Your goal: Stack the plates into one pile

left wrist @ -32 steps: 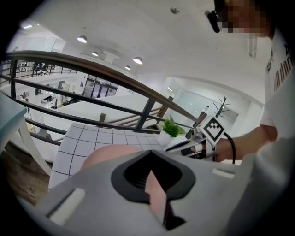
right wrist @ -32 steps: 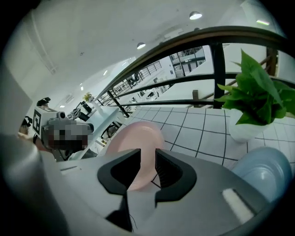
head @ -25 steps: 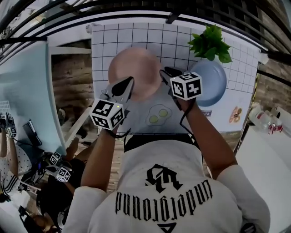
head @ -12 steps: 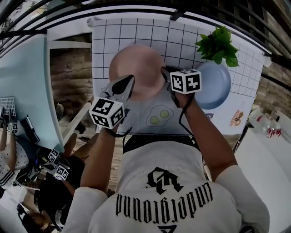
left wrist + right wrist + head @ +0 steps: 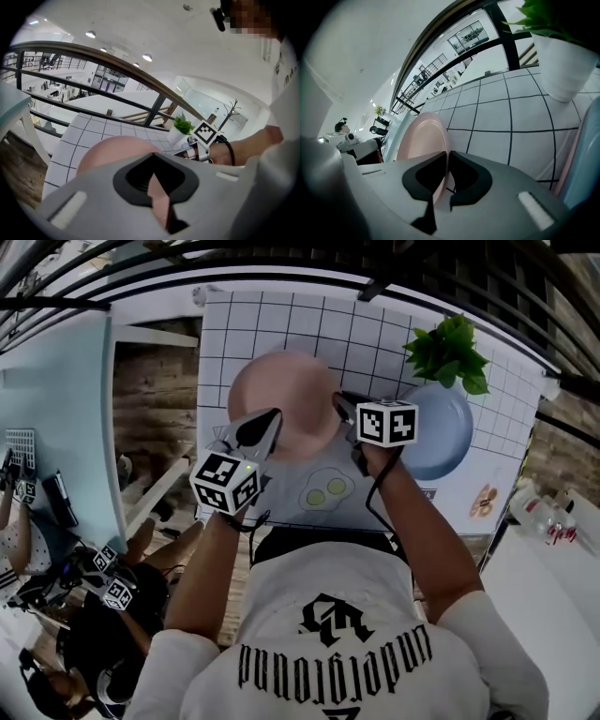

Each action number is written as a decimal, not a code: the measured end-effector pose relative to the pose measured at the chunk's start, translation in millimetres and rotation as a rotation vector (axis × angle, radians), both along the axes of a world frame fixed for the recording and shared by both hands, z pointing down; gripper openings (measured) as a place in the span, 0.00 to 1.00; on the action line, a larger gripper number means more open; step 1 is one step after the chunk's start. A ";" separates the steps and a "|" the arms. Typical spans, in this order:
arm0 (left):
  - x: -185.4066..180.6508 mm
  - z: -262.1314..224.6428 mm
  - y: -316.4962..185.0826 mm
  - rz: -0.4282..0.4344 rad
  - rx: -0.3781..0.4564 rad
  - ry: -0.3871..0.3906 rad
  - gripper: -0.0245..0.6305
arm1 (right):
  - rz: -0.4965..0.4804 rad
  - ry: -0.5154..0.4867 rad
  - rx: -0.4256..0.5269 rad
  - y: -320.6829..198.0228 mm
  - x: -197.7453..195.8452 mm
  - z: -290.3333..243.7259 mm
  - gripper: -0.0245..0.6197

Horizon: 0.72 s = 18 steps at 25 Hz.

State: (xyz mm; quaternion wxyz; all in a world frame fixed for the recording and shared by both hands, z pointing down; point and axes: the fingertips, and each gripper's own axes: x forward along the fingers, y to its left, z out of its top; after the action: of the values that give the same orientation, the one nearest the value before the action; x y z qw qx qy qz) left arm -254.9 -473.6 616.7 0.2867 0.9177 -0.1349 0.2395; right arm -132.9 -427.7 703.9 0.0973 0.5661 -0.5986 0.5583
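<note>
A pink plate (image 5: 283, 399) lies on the gridded white mat (image 5: 375, 334), with a blue plate (image 5: 441, 432) to its right. My left gripper (image 5: 266, 424) is at the pink plate's near left rim, and the pink plate (image 5: 110, 152) runs down between the left gripper (image 5: 157, 190) jaws, which are shut on it. My right gripper (image 5: 343, 407) is at the plate's right rim. In the right gripper view its jaws are closing on the pink plate (image 5: 423, 133), and the right gripper (image 5: 446, 174) pads touch the rim on both sides. The blue plate (image 5: 587, 154) shows at that view's right edge.
A potted green plant (image 5: 448, 352) stands behind the blue plate, and its white pot (image 5: 562, 70) is close by in the right gripper view. A fried-egg picture (image 5: 325, 491) is printed on the mat near me. Black railings run behind the table, and people sit at lower left.
Both grippers stay at the pink plate's rim, left and right. The head view has shifted a little; the plates and plant have not moved on the mat.
</note>
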 end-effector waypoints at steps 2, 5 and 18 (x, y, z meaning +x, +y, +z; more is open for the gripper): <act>-2.2 -2.2 3.8 0.003 0.011 -0.008 0.11 | -0.005 -0.026 0.030 -1.6 -5.5 -9.0 0.08; -2.0 -9.5 12.3 -0.006 0.018 -0.004 0.11 | -0.019 -0.023 0.051 3.1 -5.0 -21.3 0.08; 25.0 -82.7 75.7 -0.040 0.092 0.056 0.11 | -0.041 0.031 0.133 65.4 18.9 -92.3 0.08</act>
State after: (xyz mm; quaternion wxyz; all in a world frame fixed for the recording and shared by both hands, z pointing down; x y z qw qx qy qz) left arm -229.9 -397.8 534.0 0.2527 0.9334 -0.1560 0.2016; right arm -114.0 -362.3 611.5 0.0802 0.5675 -0.6445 0.5061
